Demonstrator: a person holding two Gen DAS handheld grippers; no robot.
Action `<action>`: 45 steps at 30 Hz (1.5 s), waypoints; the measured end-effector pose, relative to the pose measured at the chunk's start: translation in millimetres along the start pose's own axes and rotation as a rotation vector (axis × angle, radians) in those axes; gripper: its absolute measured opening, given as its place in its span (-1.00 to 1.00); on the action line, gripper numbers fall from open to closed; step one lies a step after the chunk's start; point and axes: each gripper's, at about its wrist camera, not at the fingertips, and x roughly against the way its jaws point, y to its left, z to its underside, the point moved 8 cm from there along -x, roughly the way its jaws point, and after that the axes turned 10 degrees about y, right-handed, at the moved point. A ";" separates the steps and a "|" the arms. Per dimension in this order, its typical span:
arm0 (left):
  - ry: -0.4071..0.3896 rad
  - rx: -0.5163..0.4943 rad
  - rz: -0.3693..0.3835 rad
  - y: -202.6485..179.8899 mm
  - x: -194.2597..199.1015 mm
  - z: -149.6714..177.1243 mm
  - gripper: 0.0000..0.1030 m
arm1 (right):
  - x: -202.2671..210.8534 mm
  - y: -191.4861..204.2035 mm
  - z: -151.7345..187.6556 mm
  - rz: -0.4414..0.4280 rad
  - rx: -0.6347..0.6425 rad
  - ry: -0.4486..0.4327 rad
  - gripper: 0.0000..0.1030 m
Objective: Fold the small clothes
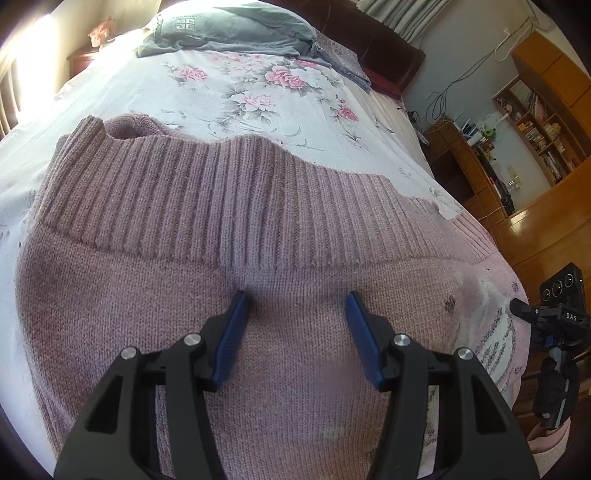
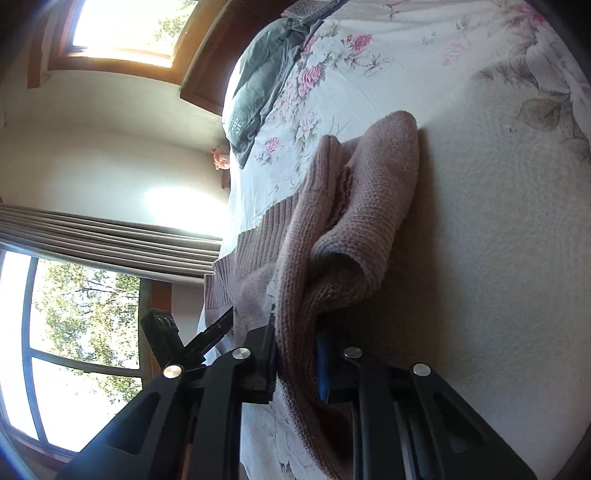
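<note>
Two views, and my left wrist comes first. Under it spreads a bed with a white quilted cover printed with pink roses [image 1: 258,99], filling most of the room; a dark wooden headboard [image 1: 373,40] closes the far end, and a rumpled grey-green garment [image 1: 236,31] lies heaped near it. To the right stand an orange-brown wooden bookshelf crammed with books [image 1: 539,122] and a low cabinet with cables trailing down the wall above it. The dusty-pink knitted sweater [image 1: 258,229] lies flat on the bed directly below me, its ribbed hem band running across the view beyond my fingertips. My left gripper [image 1: 297,306] hangs over the plain knit with its blue-padded jaws spread wide, nothing between them. At the right edge my right gripper [image 1: 517,308] shows as a black tool at the sweater's far side.

From my right wrist the view is turned sideways. Two bright windows [image 2: 122,33] with trees outside and a pleated grey curtain [image 2: 110,240] fill the left; the floral bed cover [image 2: 480,221] fills the right. My right gripper [image 2: 295,354] is clamped narrow on a bunched fold of the pink sweater [image 2: 369,221], which drapes thickly over the jaws and blocks my sight of the pads. The left gripper [image 2: 218,328] pokes in beside the ribbed hem.
</note>
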 end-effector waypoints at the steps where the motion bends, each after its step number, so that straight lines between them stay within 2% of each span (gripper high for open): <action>1: -0.002 0.009 0.003 0.8 5.9 1.3 0.05 | 1.8 13.5 -1.4 0.035 0.036 -0.009 -0.68; 3: -0.028 0.013 0.014 3.4 22.5 4.6 0.05 | 0.3 46.2 -6.2 0.130 0.129 -0.021 -0.69; 5: -0.052 0.005 0.011 9.1 41.0 8.8 0.05 | -7.7 81.7 -8.7 0.187 0.210 -0.018 -0.69; 10: -0.116 0.047 0.025 39.2 86.2 19.9 0.07 | -57.7 170.0 -2.2 0.235 0.398 0.043 -0.68; 15: -0.169 0.128 0.040 77.6 117.1 32.4 0.08 | -132.1 217.0 24.7 0.291 0.530 0.157 -0.68; 18: -0.182 0.172 0.049 96.5 125.4 38.8 0.08 | -178.0 223.2 41.5 0.334 0.560 0.236 -0.68; 23: -0.193 0.208 0.083 110.5 131.1 45.9 0.08 | -236.5 208.9 66.1 0.413 0.579 0.342 -0.65; 24: -0.195 0.211 0.088 111.2 132.0 46.4 0.08 | -243.1 205.2 68.3 0.432 0.584 0.350 -0.63; 25: -0.196 0.213 0.096 111.5 132.7 46.6 0.08 | -247.9 202.5 71.5 0.444 0.591 0.361 -0.49; 26: -0.197 0.216 0.105 111.6 133.4 46.4 0.08 | -250.2 201.0 76.6 0.438 0.592 0.374 -0.41; 29: -0.198 0.217 0.126 111.3 135.2 45.1 0.08 | -244.7 206.3 88.2 0.403 0.613 0.383 -0.36; 33: -0.194 0.214 0.147 111.5 136.4 41.5 0.09 | -213.3 225.4 98.9 0.391 0.700 0.309 -0.24; 35: -0.194 0.215 0.161 110.7 138.0 39.7 0.11 | -199.9 234.2 109.2 0.394 0.751 0.289 -0.04; 39: -0.189 0.203 0.175 106.3 139.0 34.1 0.13 | -201.2 231.5 146.0 0.462 0.893 0.319 0.07; 42: -0.175 0.187 0.181 101.1 139.6 32.4 0.19 | -219.1 218.1 174.0 0.557 1.026 0.340 0.23; 45: -0.153 0.171 0.179 97.0 138.3 31.6 0.20 | -234.8 203.5 184.1 0.634 1.095 0.330 0.26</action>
